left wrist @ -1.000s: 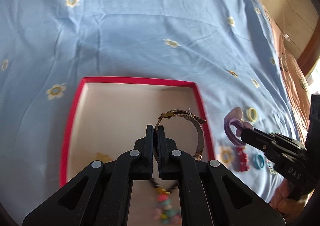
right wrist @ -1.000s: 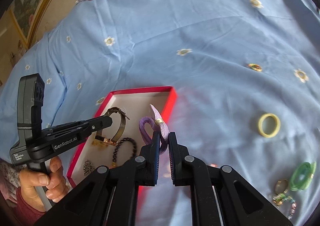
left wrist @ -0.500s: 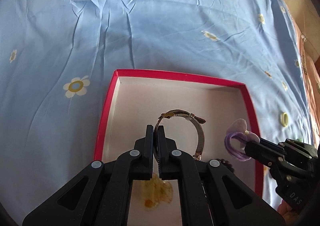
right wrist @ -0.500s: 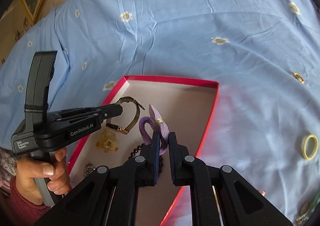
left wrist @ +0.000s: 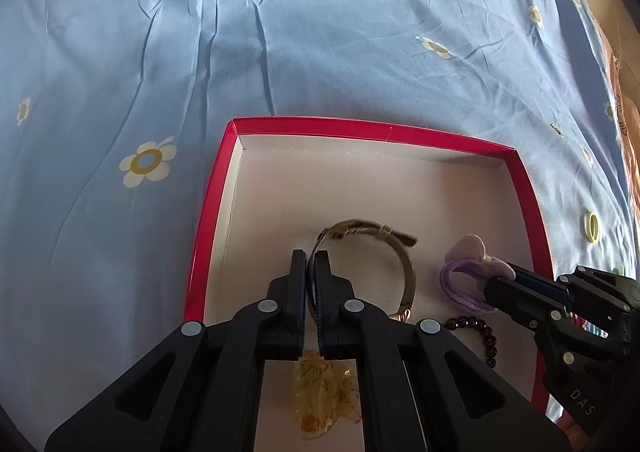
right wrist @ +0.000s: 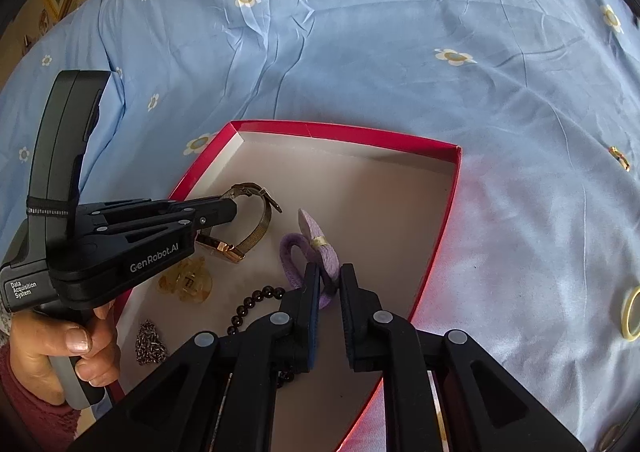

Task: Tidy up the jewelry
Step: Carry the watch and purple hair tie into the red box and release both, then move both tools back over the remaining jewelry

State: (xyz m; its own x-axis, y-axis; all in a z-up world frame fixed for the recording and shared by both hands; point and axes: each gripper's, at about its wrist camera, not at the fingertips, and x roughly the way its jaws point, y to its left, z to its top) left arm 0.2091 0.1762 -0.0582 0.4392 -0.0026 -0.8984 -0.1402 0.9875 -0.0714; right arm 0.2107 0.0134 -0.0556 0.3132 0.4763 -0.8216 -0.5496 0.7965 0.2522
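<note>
Underneath, covering everything: a blue bed sheet (left wrist: pixel 320 52) with little white and yellow daisies, wrinkled in places.

Sitting on it, a red box (left wrist: pixel 360 128) with a pale inside and no lid.

Reaching over the near part of the box, the left gripper (left wrist: pixel 310 264), black, held by a hand (right wrist: pixel 60 344) in a dark red sleeve. Jaws pressed together, pinching the mesh band of a gold watch (left wrist: pixel 408 272). Band curled in a loop, buckle done up, hanging over the left side of the box floor.

Just to the right of it, the right gripper (right wrist: pixel 330 280), also black. Jaws pinching a purple hair tie (left wrist: pixel 460 284) with a soft bow and a thin gold wrap. Held over the middle of the box, beside the watch, not touching it. Hard to tell whether touching the box floor.

Lying on the box floor, closer in: a see-through yellow hair clip (left wrist: pixel 324 392), a dark bead bracelet (left wrist: pixel 476 324), and a small heap of grey chain (right wrist: pixel 150 344).

Out on the sheet, well right of the box: a yellow ring (left wrist: pixel 591 226) and a tiny gold ring (right wrist: pixel 619 158).
</note>
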